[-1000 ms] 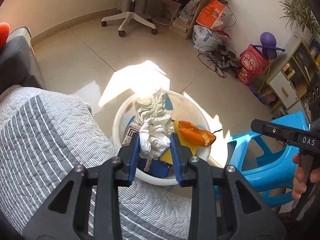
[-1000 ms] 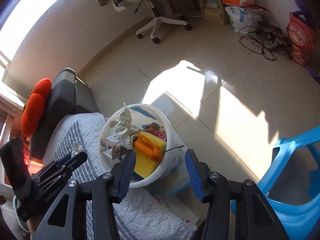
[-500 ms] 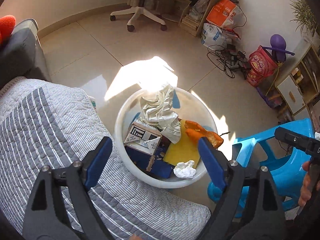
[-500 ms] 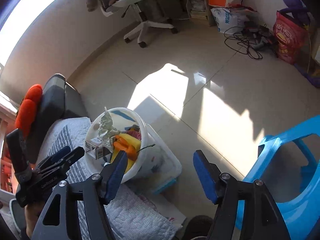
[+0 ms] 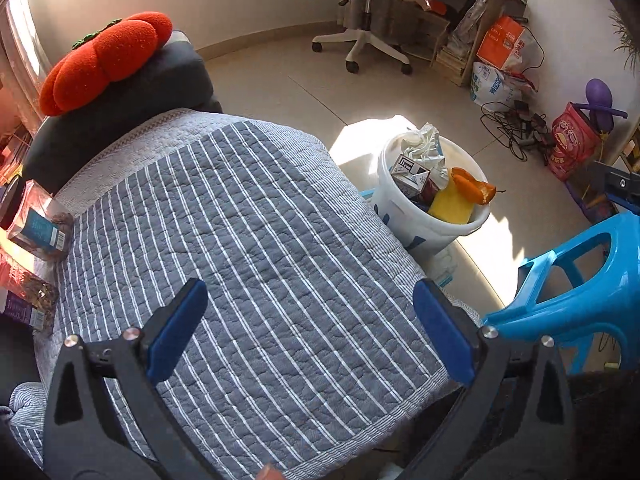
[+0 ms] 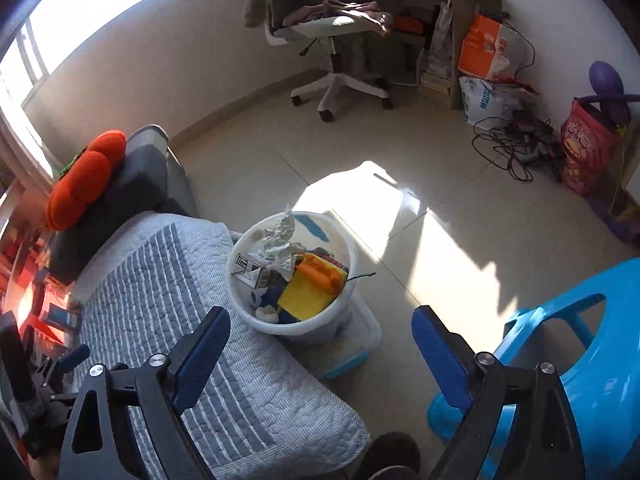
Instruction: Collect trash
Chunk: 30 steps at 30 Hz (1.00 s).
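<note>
A white bucket [image 5: 404,216] [image 6: 348,258] on the floor beside the striped quilt [image 5: 248,240] [image 6: 172,300] holds trash: crumpled paper [image 5: 426,146] [image 6: 282,232], a small carton [image 5: 410,172] [image 6: 250,268], a yellow sheet [image 5: 452,202] [image 6: 306,300], an orange piece [image 5: 472,186] [image 6: 322,276] and a white tissue wad [image 6: 267,313]. My left gripper [image 5: 310,328] is open and empty above the quilt, back from the bucket. My right gripper [image 6: 320,354] is open and empty, above the quilt's edge and floor near the bucket.
Two packets [image 5: 38,226] [image 5: 24,296] lie at the quilt's left edge. An orange cushion [image 5: 104,58] sits on a dark armrest. A blue plastic stool [image 5: 576,300] [image 6: 580,356] stands right of the bucket. An office chair [image 6: 332,40], boxes and cables line the far wall.
My left gripper opened and dropped the white tissue wad into the bucket, then pulled back over the quilt. My right gripper opened wider and drew back.
</note>
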Each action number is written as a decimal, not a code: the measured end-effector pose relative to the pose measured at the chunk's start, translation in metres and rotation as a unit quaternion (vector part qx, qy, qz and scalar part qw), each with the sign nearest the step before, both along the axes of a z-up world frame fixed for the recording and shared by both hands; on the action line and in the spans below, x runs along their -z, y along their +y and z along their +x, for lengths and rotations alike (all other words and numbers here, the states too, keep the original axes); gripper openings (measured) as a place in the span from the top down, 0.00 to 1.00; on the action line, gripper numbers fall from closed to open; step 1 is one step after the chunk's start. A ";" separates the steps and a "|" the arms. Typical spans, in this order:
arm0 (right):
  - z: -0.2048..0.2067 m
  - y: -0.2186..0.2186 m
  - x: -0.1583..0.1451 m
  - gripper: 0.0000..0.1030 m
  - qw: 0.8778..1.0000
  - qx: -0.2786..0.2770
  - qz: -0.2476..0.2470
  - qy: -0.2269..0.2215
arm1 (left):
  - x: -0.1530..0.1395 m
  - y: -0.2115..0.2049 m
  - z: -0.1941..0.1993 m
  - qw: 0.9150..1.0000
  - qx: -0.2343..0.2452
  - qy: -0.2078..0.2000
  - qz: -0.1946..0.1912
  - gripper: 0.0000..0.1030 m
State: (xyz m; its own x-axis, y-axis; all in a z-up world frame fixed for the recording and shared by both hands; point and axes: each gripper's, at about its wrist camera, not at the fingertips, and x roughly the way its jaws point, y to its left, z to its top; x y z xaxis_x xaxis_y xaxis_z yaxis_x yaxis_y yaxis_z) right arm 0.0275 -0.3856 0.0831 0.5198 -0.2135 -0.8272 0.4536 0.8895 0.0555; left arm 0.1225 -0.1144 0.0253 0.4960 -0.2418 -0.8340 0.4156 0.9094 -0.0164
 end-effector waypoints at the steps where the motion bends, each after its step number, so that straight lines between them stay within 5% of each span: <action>1: -0.003 0.015 -0.003 0.03 1.000 -0.012 -0.011 0.001 | -0.004 0.011 -0.009 1.000 -0.019 -0.012 0.002 0.01; 8: -0.039 0.116 0.006 0.00 0.993 -0.114 -0.022 0.009 | -0.009 0.064 -0.064 0.995 -0.084 -0.059 0.015 0.01; 13: -0.070 0.168 0.017 0.00 0.986 -0.136 -0.099 -0.019 | -0.002 0.086 -0.089 0.990 -0.118 -0.076 0.005 0.01; 22: -0.072 0.186 0.048 0.00 0.981 -0.136 -0.139 -0.007 | 0.004 0.100 -0.106 0.987 -0.128 -0.101 0.009 0.01; 30: -0.068 0.190 0.055 0.00 0.985 -0.124 -0.119 -0.021 | 0.005 0.102 -0.108 0.988 -0.126 -0.089 -0.009 0.01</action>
State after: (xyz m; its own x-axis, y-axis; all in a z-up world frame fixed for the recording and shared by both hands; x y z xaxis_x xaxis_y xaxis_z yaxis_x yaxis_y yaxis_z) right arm -0.0406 -0.1951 0.0277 0.6138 -0.2604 -0.7453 0.2226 0.9628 -0.1531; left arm 0.0146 -0.0124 0.0208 0.6811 -0.1046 -0.7247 0.1728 0.9847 0.0203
